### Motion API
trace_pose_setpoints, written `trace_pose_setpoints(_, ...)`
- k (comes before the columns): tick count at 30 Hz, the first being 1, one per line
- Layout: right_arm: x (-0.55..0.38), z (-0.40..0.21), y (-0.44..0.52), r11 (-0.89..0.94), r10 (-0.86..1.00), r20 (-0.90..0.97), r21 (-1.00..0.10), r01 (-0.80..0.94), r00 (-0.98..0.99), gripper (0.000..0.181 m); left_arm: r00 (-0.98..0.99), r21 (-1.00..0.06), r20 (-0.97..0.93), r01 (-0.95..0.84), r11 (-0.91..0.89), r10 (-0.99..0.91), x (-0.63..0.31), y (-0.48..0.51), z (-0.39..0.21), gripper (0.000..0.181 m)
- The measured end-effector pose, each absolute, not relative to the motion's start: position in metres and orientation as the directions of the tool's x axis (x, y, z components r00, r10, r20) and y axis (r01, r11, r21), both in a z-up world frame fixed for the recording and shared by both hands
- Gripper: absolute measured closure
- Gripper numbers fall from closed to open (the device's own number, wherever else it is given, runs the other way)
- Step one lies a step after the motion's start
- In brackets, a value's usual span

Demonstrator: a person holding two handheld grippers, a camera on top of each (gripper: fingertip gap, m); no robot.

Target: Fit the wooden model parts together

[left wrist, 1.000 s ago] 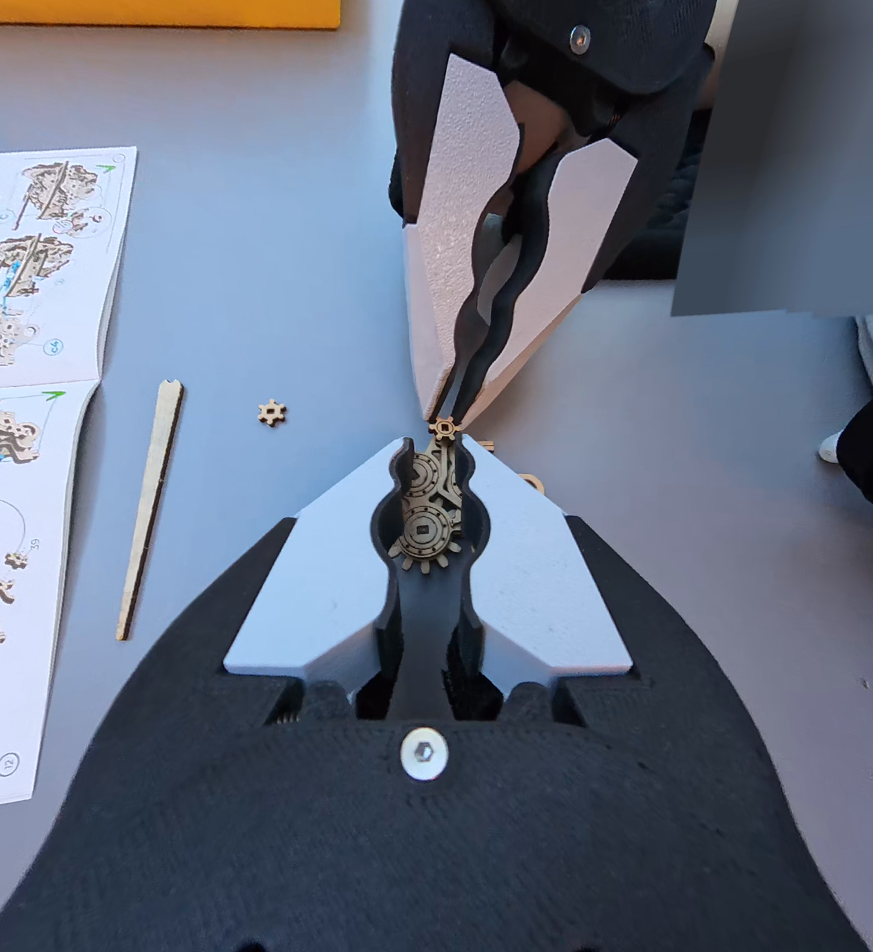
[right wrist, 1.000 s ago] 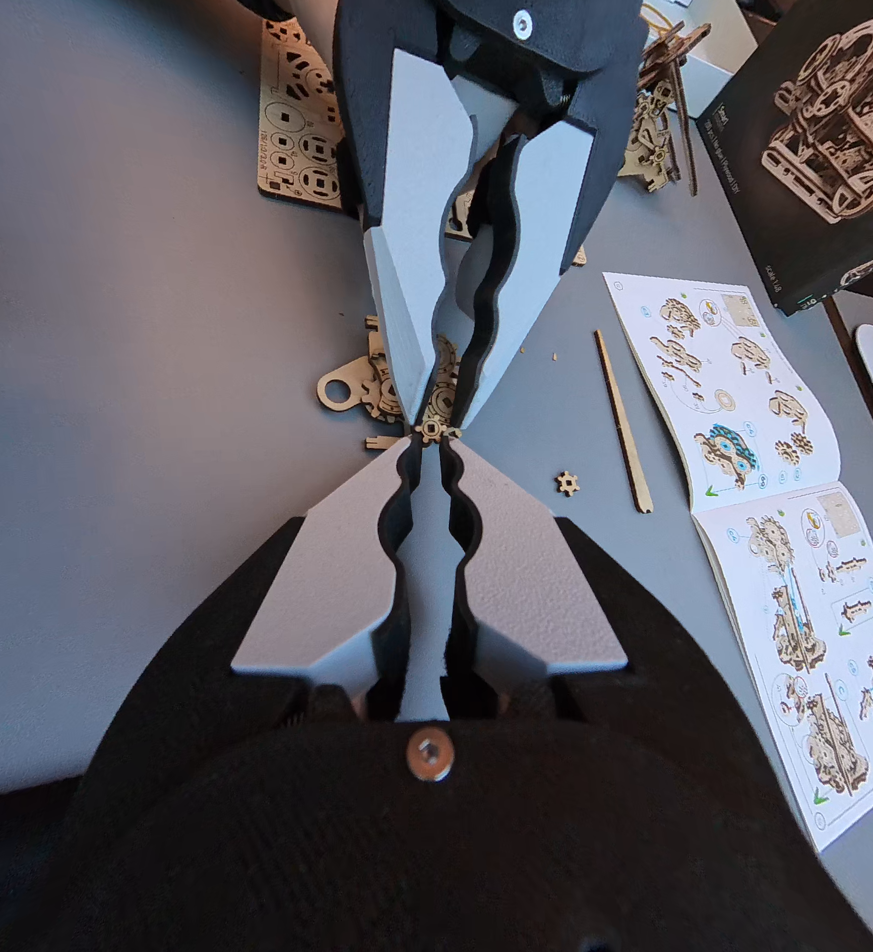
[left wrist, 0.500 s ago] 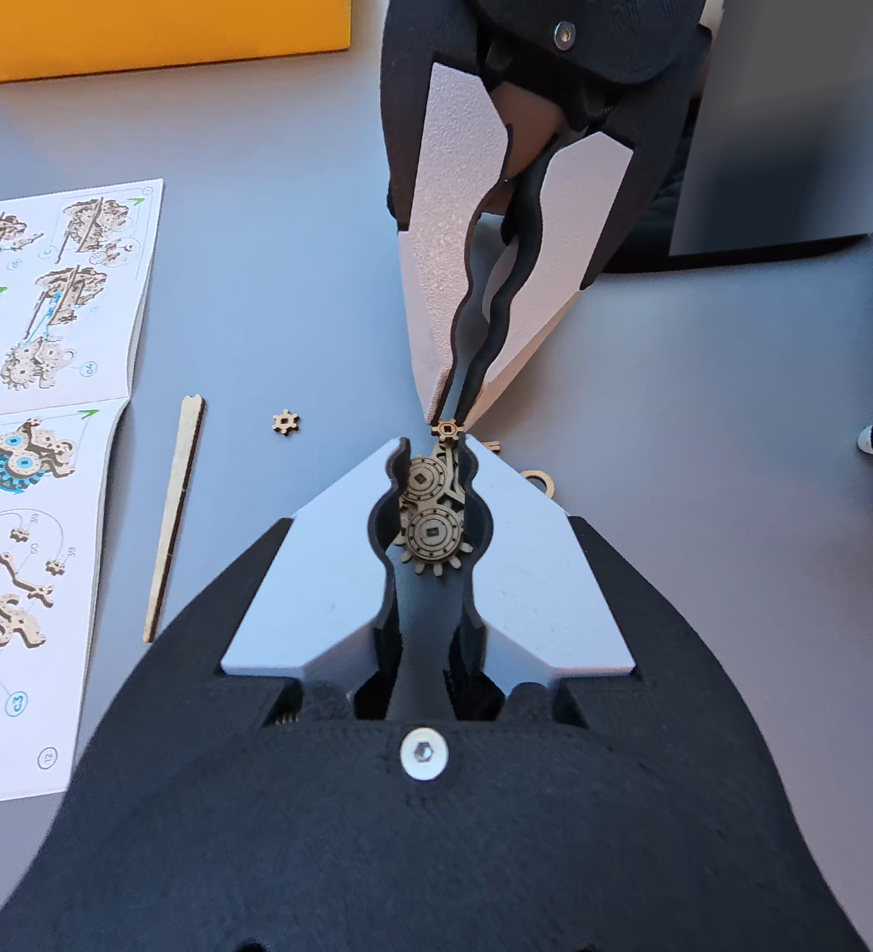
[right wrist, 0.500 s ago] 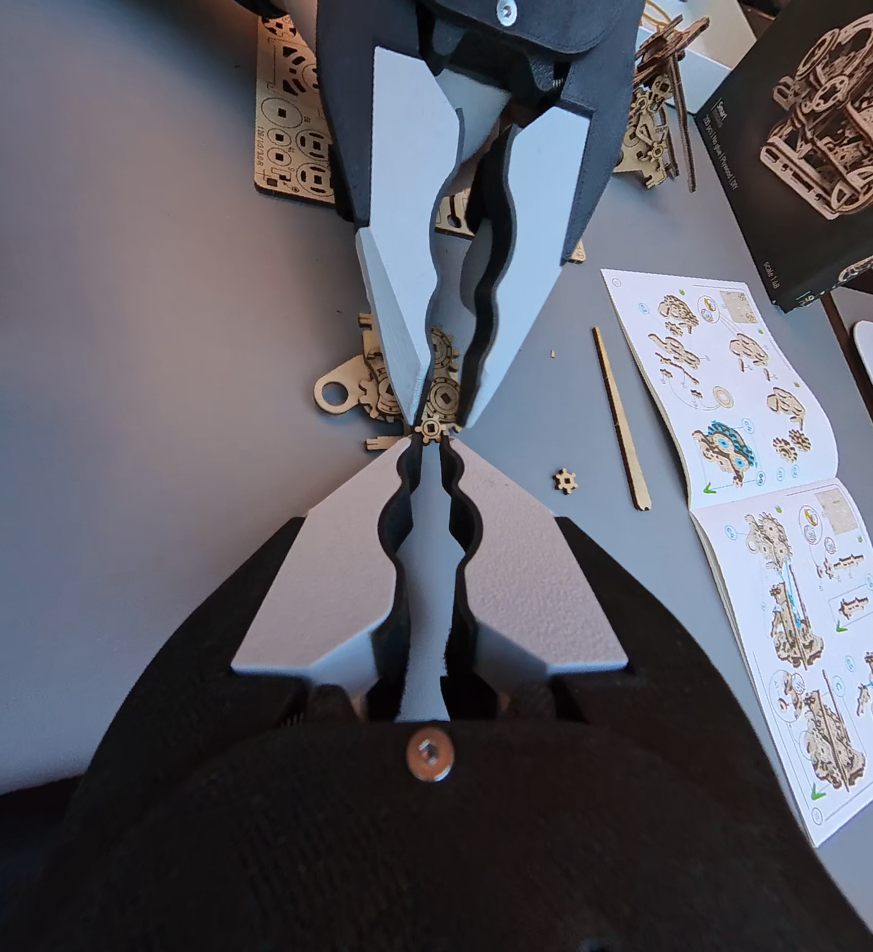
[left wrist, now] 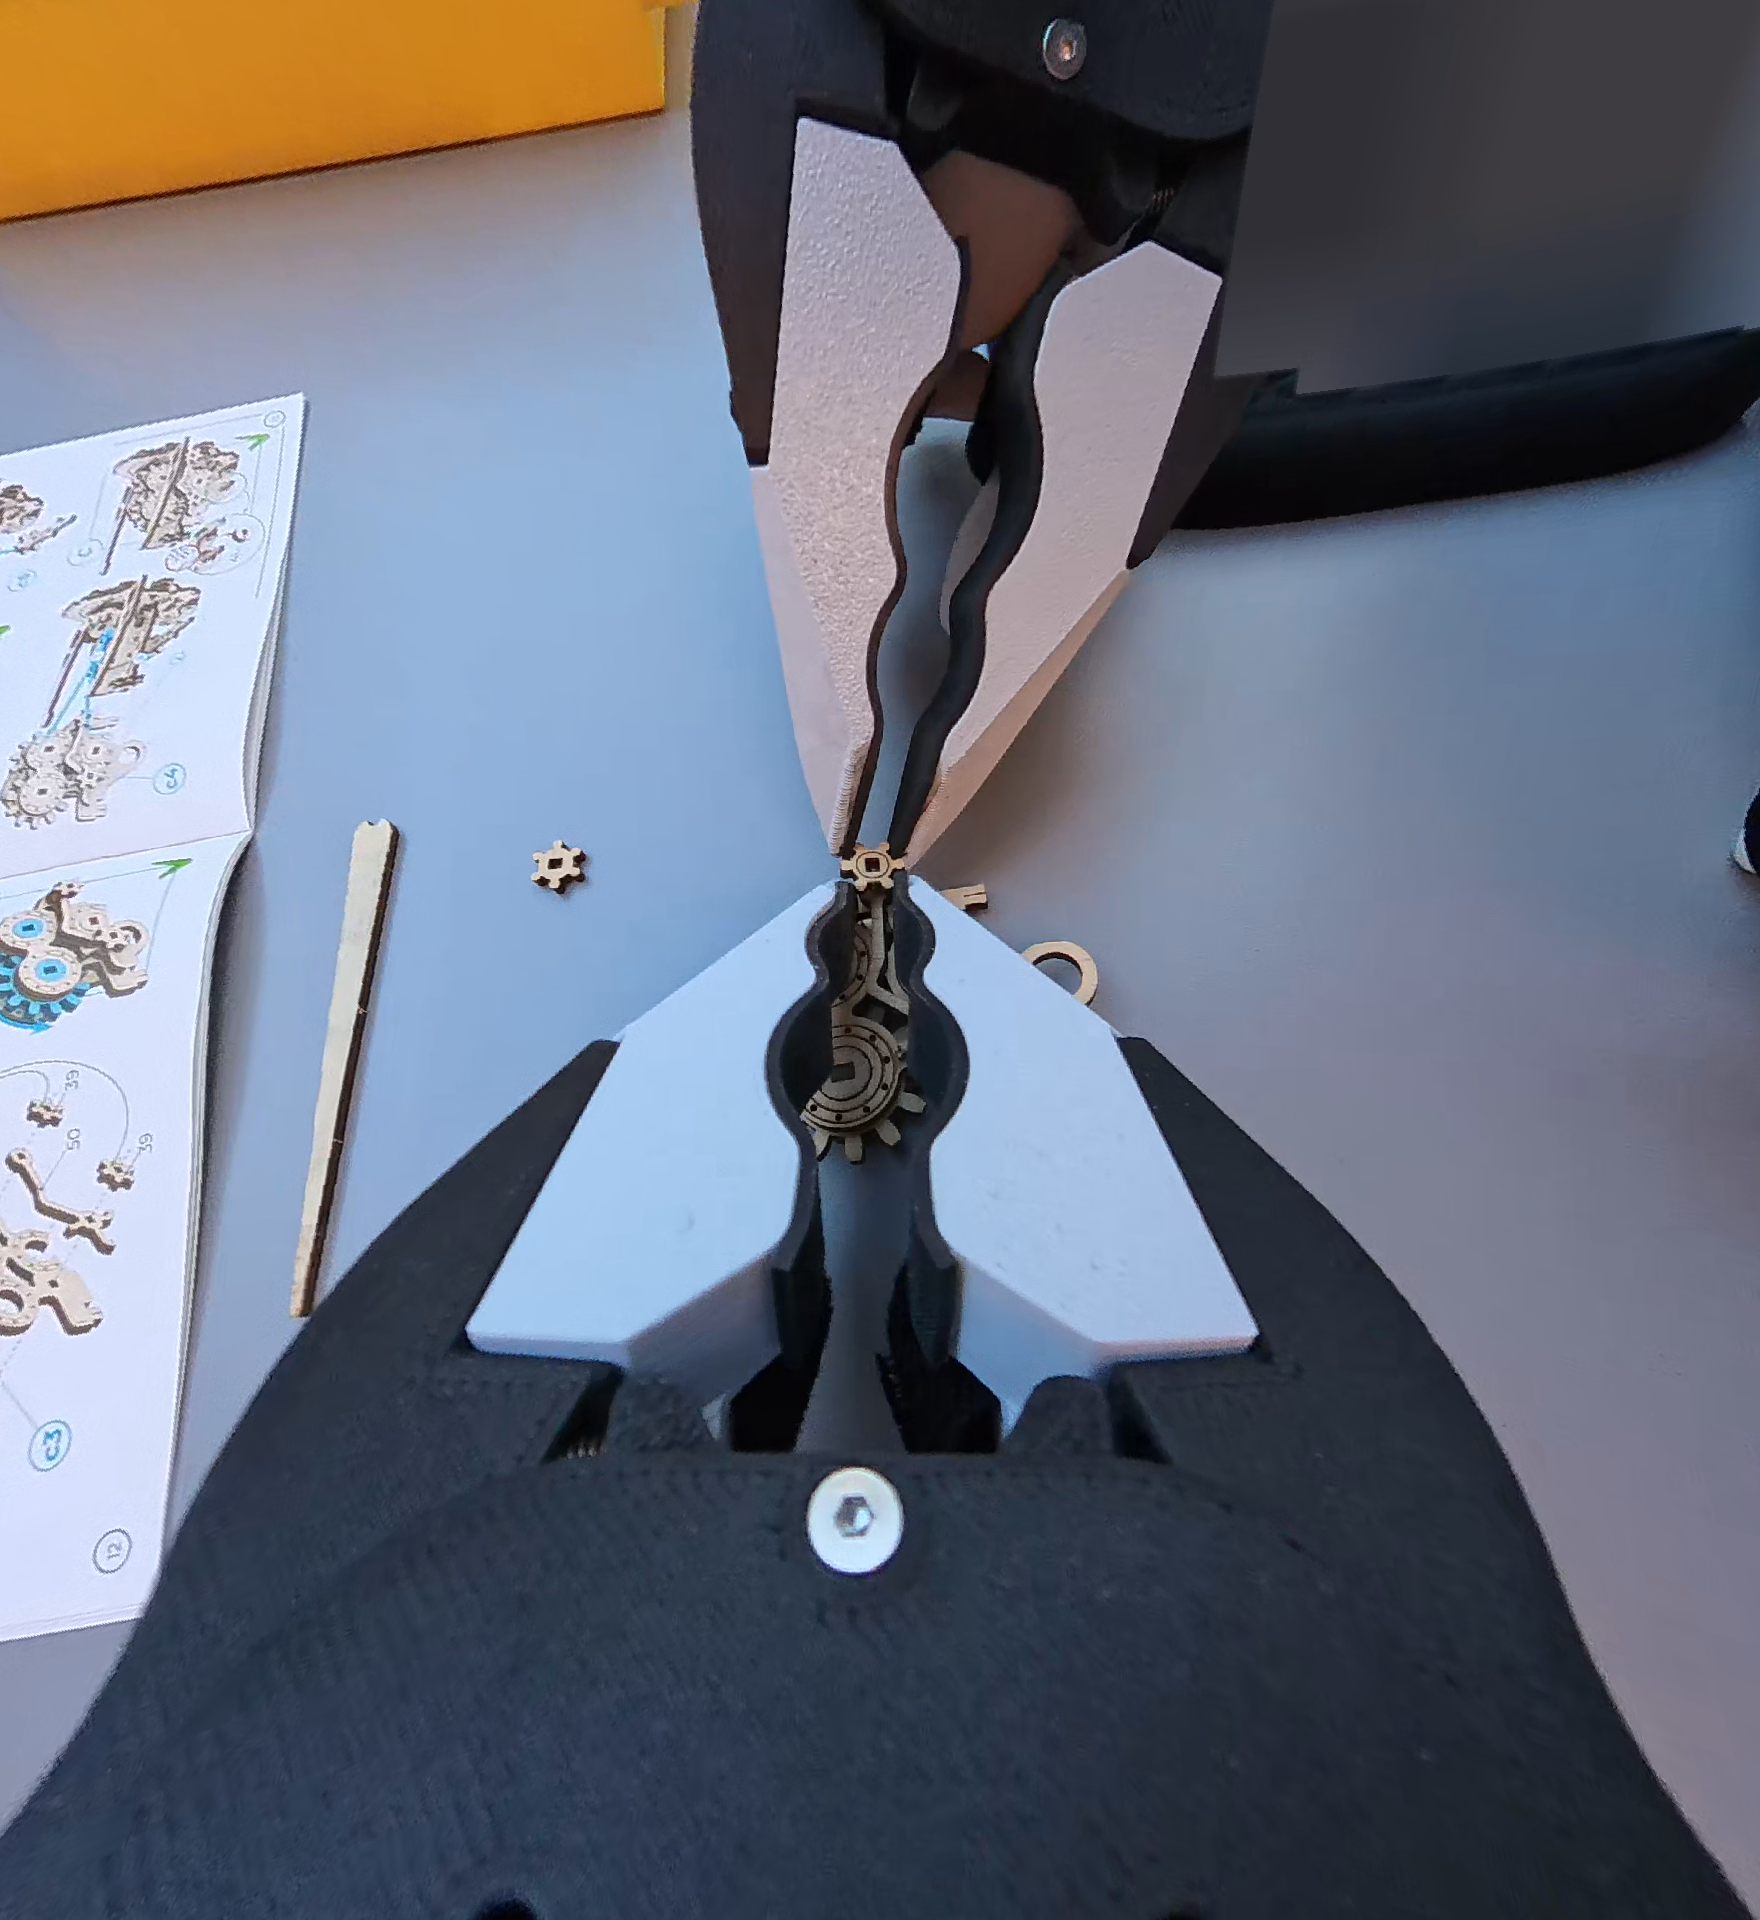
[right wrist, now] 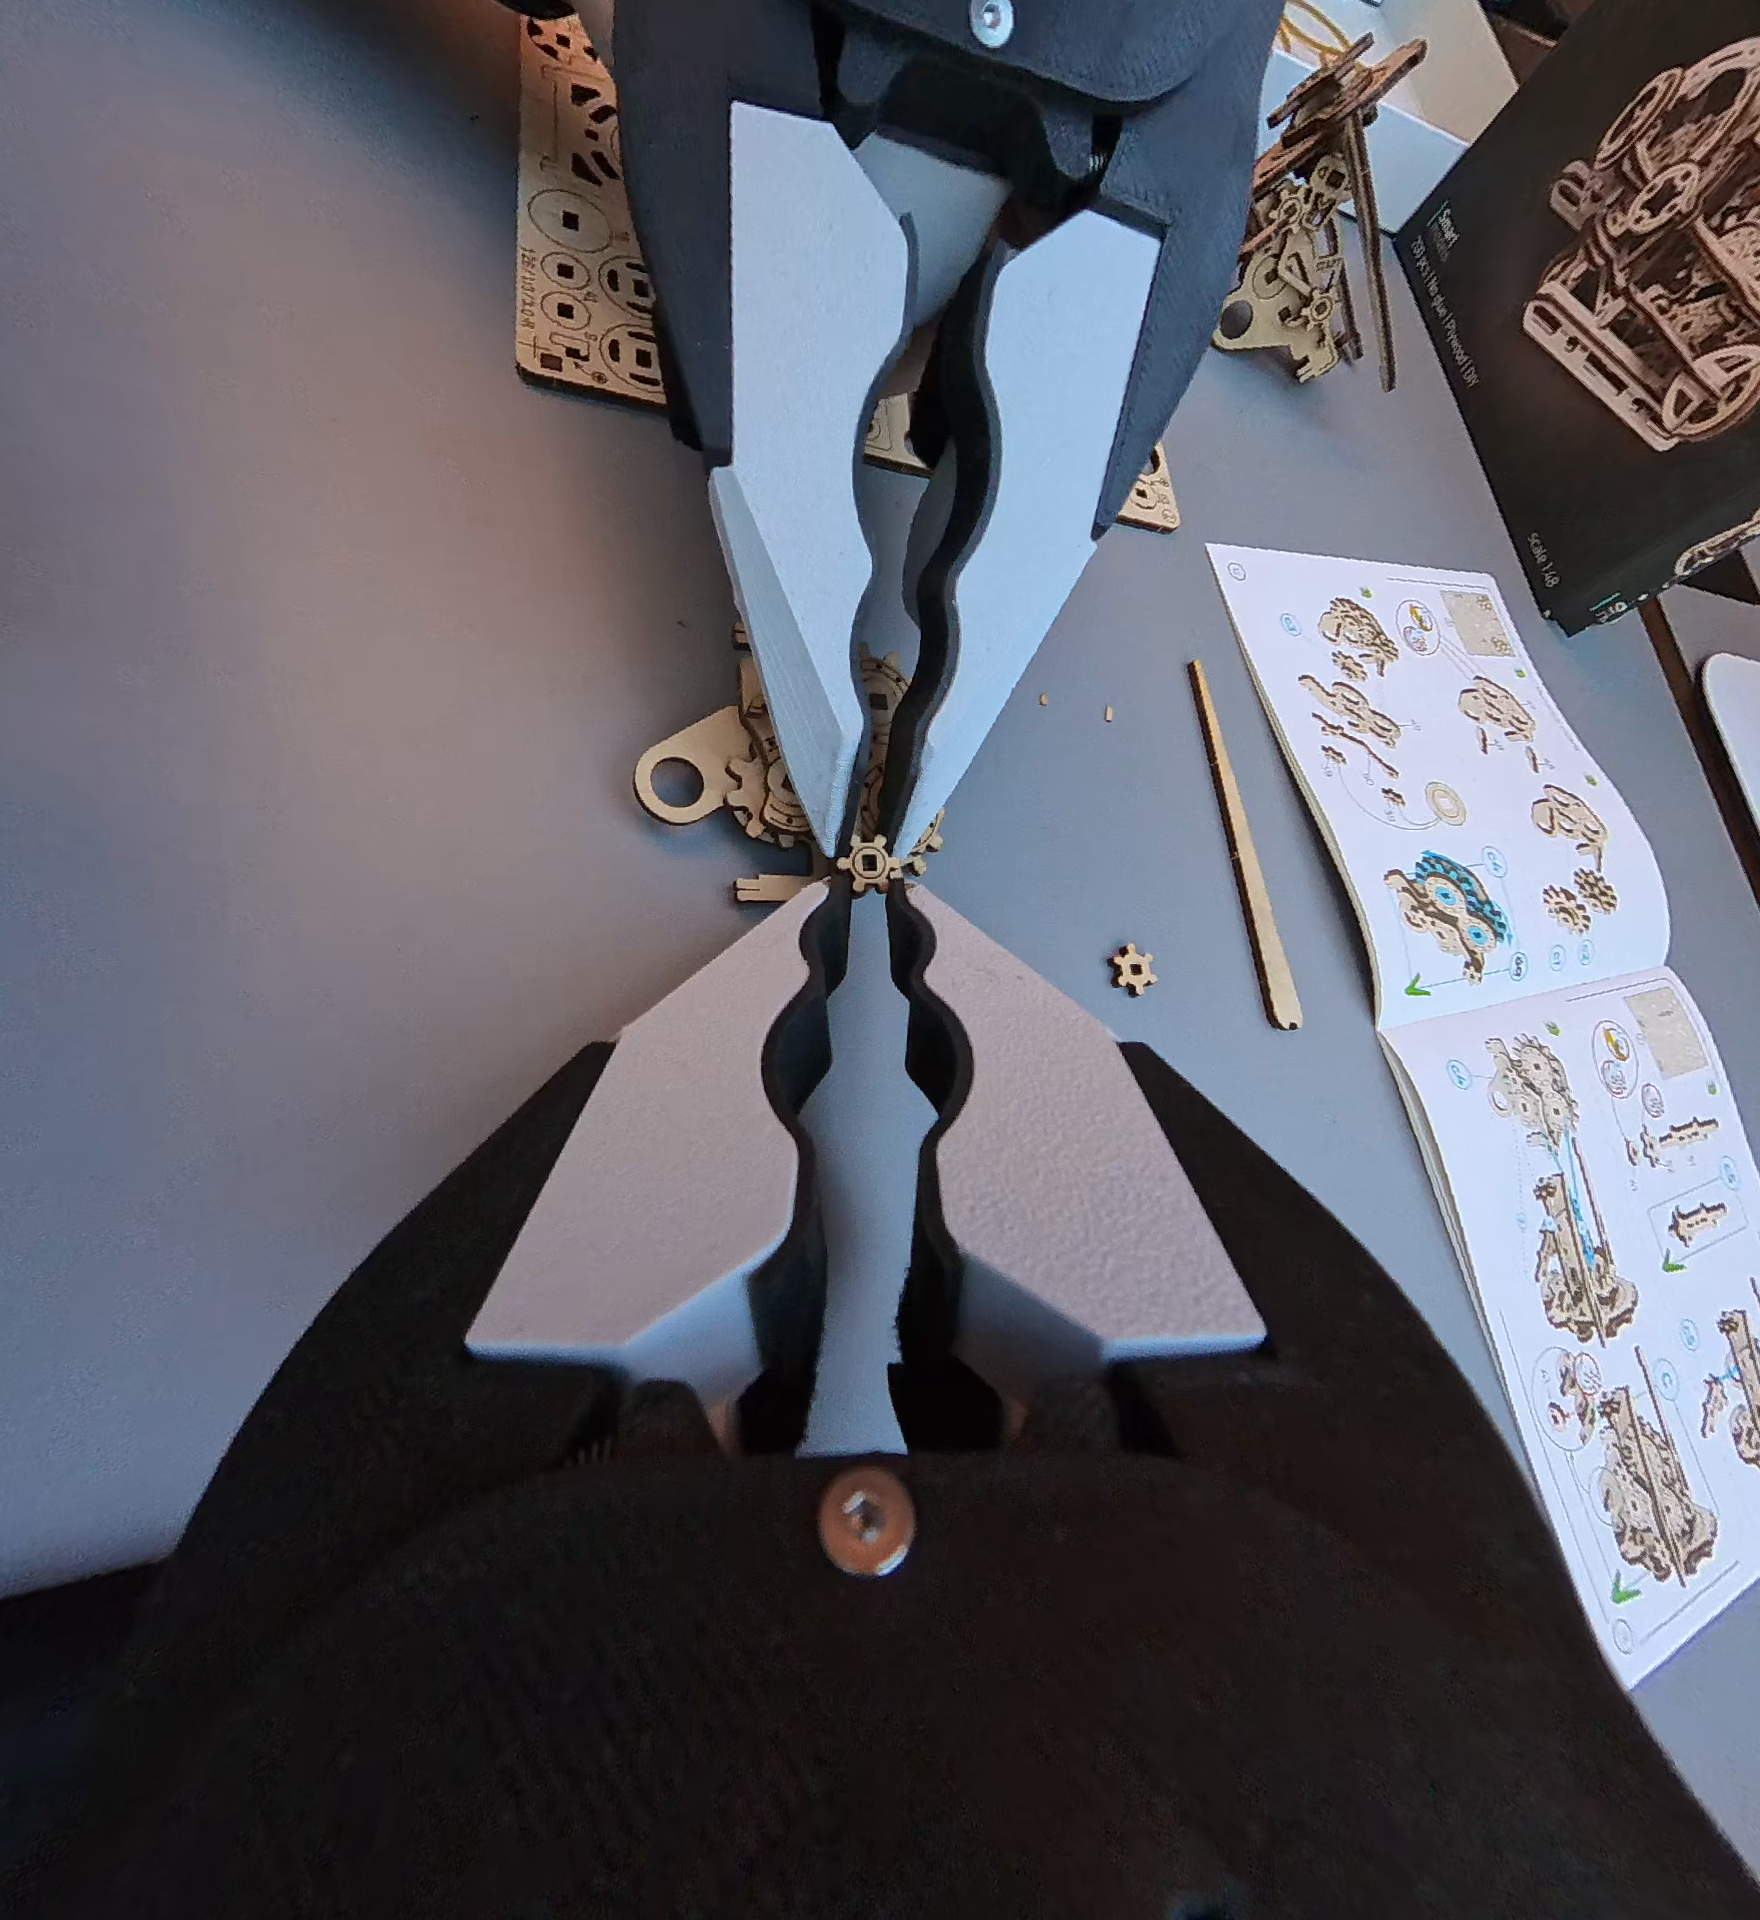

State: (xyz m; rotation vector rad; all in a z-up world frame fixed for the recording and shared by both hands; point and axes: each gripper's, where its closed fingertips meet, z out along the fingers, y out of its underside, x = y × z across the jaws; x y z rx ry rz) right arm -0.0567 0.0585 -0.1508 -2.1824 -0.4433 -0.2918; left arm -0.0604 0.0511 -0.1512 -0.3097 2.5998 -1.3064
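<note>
Small wooden gear [right wrist: 870, 862] pinched at the tips of our right gripper [right wrist: 868, 896], tip to tip with our left gripper [left wrist: 874, 902]. Left gripper is clamped on the gear assembly [left wrist: 860, 1081], which sits between its fingers above the grey bench [left wrist: 1375, 935]. A spare gear [left wrist: 557, 867], a wooden stick [left wrist: 346, 1060] and an instruction booklet [left wrist: 97, 935] lie to the left.

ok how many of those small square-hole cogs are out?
2. Held cog is pinched at the right claw tips; loose cog lies beside the stick. More may be hidden in the assembly.
</note>
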Motion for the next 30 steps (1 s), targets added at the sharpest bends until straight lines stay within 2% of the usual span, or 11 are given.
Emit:
trace_pose_setpoints(6,-0.057,-0.151,0.059,-0.556,0.214,0.366,-0.716,0.421,0.906,0.175,-0.957,-0.807,-0.042,-0.136,0.574,-0.286,-0.061,0.052,-0.152,0.177)
trace_pose_setpoints(24,-0.056,-0.152,0.058,-0.550,0.234,0.402,-0.696,0.462,0.885,0.173,-0.956,-0.808,-0.048,-0.133,0.574,-0.290,-0.061,0.052,-0.152,0.177)
trace_pose_setpoints(27,-0.058,-0.147,0.055,-0.530,0.244,0.383,-0.717,0.453,0.891,0.172,-0.956,-0.807,-0.047,-0.135,0.575,-0.291,-0.061,0.052,-0.152,0.177)
trace_pose_setpoints(30,-0.059,-0.130,0.056,-0.467,0.209,0.291,-0.809,0.357,0.934,0.181,-0.955,-0.806,-0.046,-0.137,0.576,-0.292,-0.061,0.052,-0.152,0.177)
